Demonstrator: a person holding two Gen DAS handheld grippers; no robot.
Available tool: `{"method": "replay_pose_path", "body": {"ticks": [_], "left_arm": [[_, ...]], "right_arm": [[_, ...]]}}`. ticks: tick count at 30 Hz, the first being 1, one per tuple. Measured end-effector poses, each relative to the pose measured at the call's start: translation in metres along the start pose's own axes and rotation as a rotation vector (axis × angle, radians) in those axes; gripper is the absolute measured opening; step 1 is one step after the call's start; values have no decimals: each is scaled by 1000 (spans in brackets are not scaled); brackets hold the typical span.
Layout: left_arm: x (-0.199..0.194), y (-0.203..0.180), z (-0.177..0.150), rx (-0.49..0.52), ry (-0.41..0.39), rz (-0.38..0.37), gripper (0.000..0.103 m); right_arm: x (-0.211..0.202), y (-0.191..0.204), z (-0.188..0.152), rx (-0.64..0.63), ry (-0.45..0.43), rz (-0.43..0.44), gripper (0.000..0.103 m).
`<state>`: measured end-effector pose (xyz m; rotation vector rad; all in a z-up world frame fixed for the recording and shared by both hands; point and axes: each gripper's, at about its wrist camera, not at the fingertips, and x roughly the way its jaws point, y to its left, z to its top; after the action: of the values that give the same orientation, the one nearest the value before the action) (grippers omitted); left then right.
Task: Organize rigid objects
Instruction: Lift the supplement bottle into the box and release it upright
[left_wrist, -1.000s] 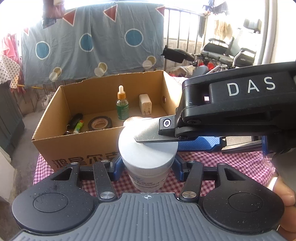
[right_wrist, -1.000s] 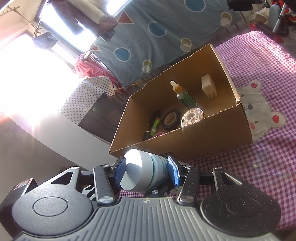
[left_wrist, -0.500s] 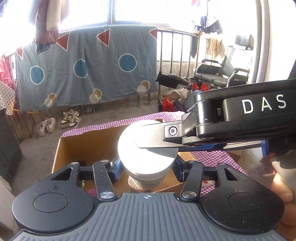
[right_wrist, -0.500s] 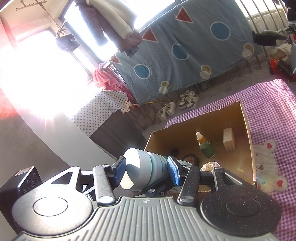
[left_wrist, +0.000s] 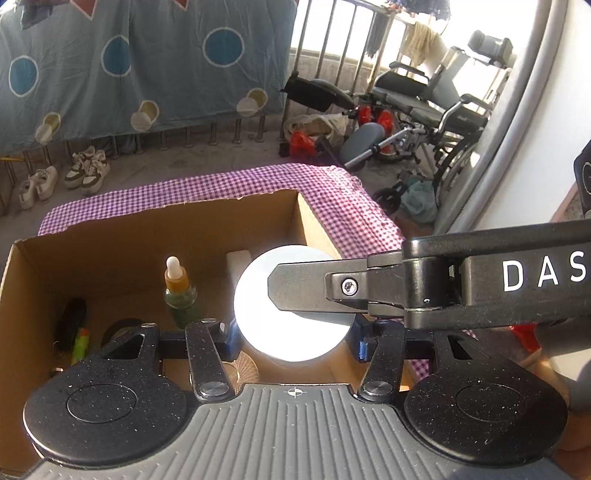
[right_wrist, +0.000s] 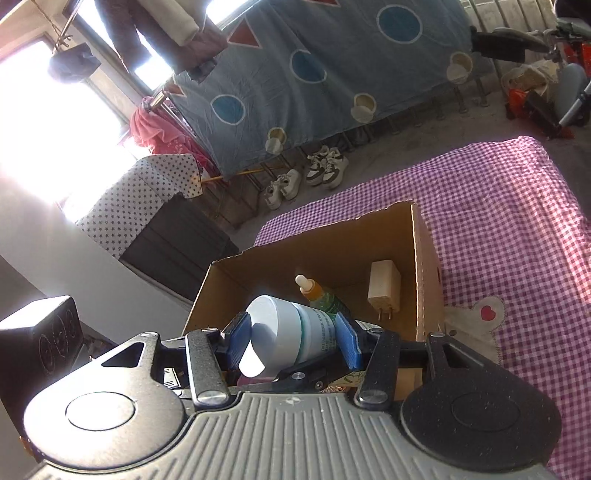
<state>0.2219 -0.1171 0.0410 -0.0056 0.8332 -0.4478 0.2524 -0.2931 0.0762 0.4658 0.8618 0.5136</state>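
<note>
At frame centre, above the open brown cardboard box (left_wrist: 155, 236), both the left gripper (left_wrist: 293, 338) and right gripper (right_wrist: 293, 345) clamp the white round plastic jar (right_wrist: 284, 341) between blue pads (right_wrist: 347, 341).

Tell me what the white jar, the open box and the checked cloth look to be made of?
The jar: looks like smooth plastic, its white lid glaring in the sun.
The box: brown cardboard, matte, with a ragged torn top edge.
The cloth: woven fabric, purple-and-white check, matte, draping softly over the table edge.
</note>
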Motion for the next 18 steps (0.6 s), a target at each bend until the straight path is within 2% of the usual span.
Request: {"method": "replay_pose_path", "body": {"ticks": [2,5,10,18], "left_arm": [[9,1,-4,7,29,-1,53],[14,-2,0,26,60,1,53],[20,-3,1,55,105,26,53],[40,-4,0,47,179,32,53]], "right_arm": [[8,-8,-2,6,30,-11,55],[19,-16,-4,5,59,-27,61],[24,-24,-3,-7,57,-48,70],[21,-35,-2,34,26,-5,70]]}}
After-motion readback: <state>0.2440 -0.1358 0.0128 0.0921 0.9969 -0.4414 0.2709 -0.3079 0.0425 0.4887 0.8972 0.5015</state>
